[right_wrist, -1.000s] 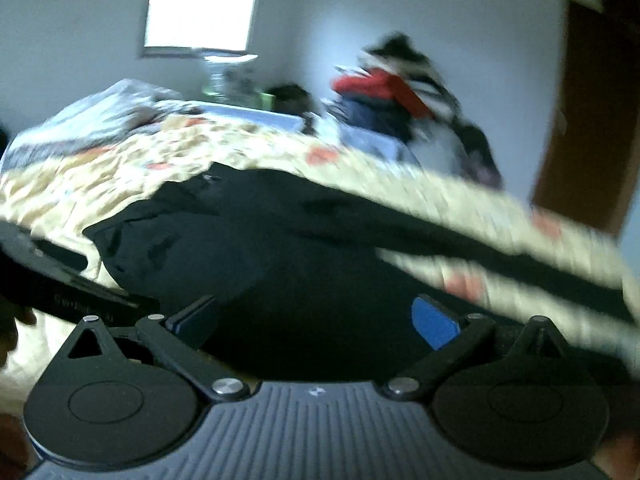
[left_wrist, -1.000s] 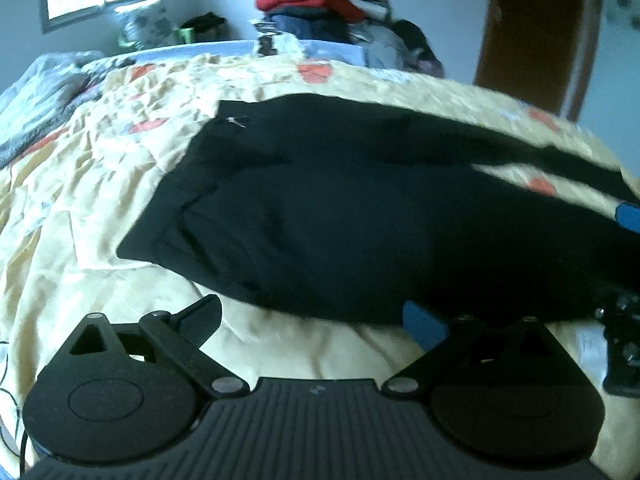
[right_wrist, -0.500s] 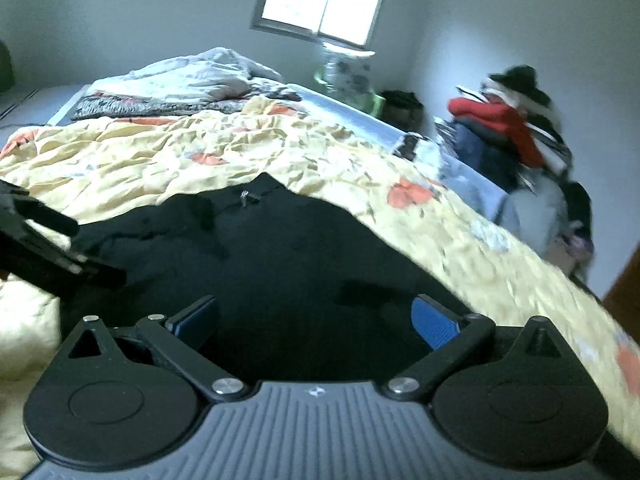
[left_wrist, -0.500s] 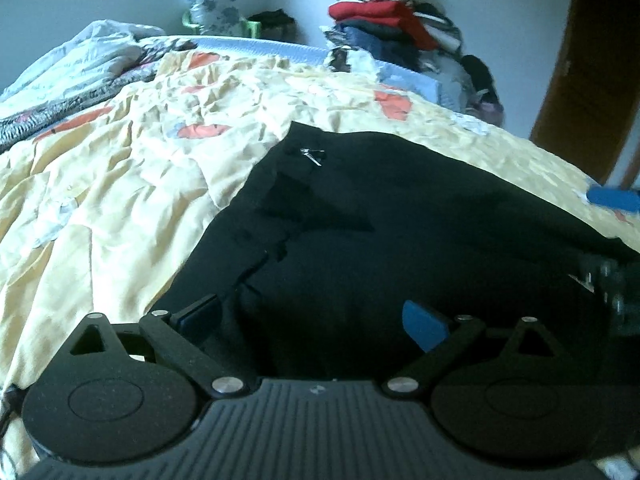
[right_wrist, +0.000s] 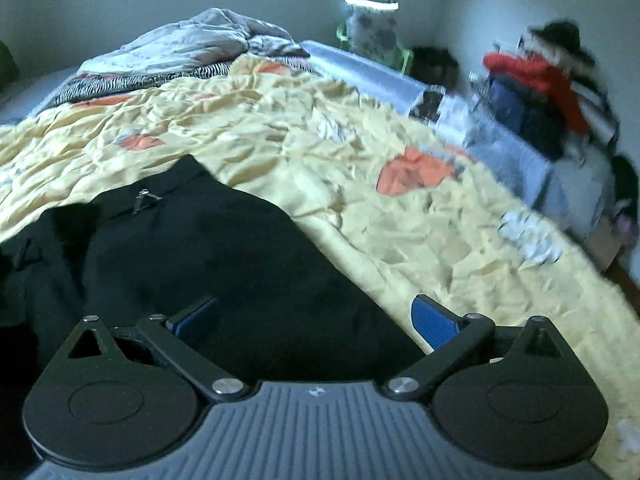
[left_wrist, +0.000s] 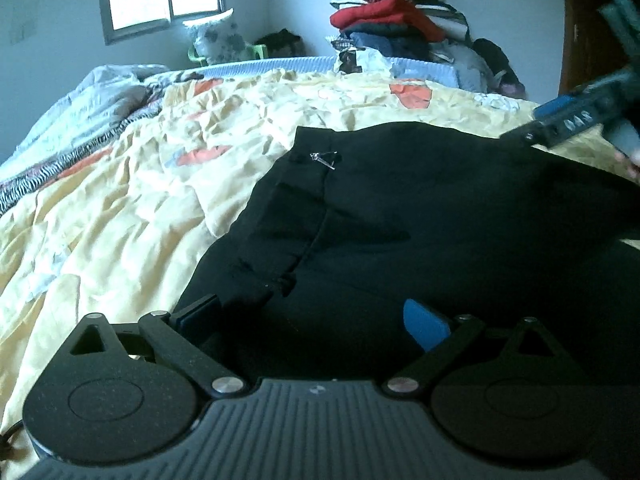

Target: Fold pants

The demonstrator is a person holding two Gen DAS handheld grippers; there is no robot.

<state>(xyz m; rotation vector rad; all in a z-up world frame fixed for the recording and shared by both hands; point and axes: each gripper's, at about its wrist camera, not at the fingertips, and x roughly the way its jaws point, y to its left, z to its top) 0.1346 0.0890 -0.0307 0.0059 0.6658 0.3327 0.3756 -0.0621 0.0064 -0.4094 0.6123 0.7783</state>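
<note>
Jaws of both grippers gape wide, holding nothing. Yellow bedspread [left_wrist: 120,208] fills frame; black pants [left_wrist: 420,216] lie flat centre-right, under left gripper [left_wrist: 316,316] & right gripper [right_wrist: 316,316]. Fabric looks soft, limp, light: pinch waistband edge near zip pull [left_wrist: 323,158].

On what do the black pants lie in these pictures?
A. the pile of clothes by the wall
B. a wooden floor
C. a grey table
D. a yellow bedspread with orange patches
D: the black pants are spread flat on the yellow bedspread.
</note>
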